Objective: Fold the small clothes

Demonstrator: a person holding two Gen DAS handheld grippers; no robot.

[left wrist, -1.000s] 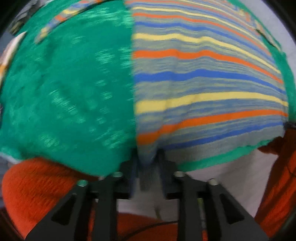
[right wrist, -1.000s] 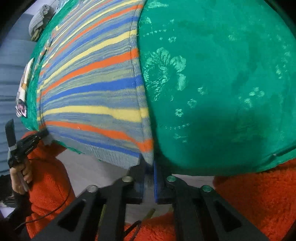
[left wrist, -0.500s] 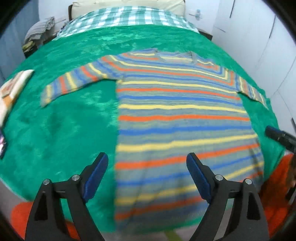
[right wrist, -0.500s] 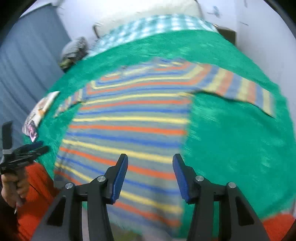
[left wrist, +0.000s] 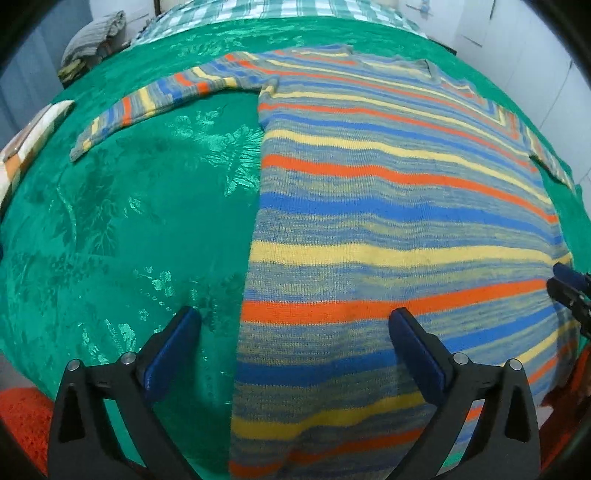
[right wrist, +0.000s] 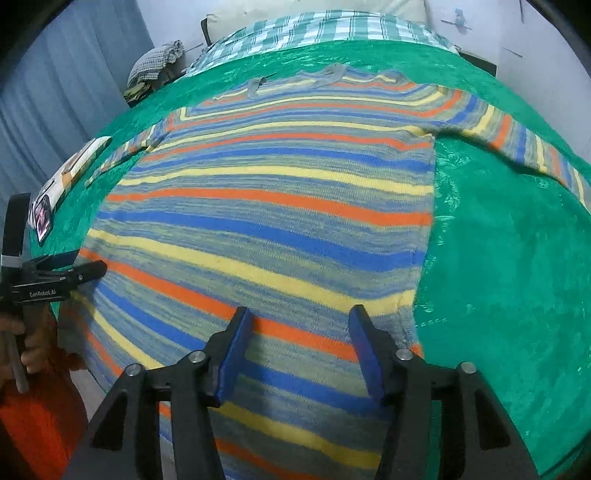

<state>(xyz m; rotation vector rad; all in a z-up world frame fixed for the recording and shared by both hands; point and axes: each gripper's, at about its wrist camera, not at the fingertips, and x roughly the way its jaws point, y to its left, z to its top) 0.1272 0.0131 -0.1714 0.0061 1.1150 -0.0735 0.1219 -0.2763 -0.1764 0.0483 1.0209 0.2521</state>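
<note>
Both grippers' fingers opening, empty, over the soft, limp striped sweater (left wrist: pixel 388 229): take its sleeve cuffs next, you.

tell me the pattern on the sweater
Horizontal stripes of orange, blue, yellow and grey-green on the sweater; clearest in the left wrist view.

We see a bed under a green blanket (left wrist: pixel 122 229) with a leafy pattern. A striped sweater (left wrist: pixel 388 229) lies flat on it, sleeves spread left and right, collar at the far side. At the left edge lie some magazines (right wrist: pixel 70 173). At the far end a checked sheet (right wrist: pixel 325 29) shows, with a pillow (right wrist: pixel 303 9) beyond.
</note>
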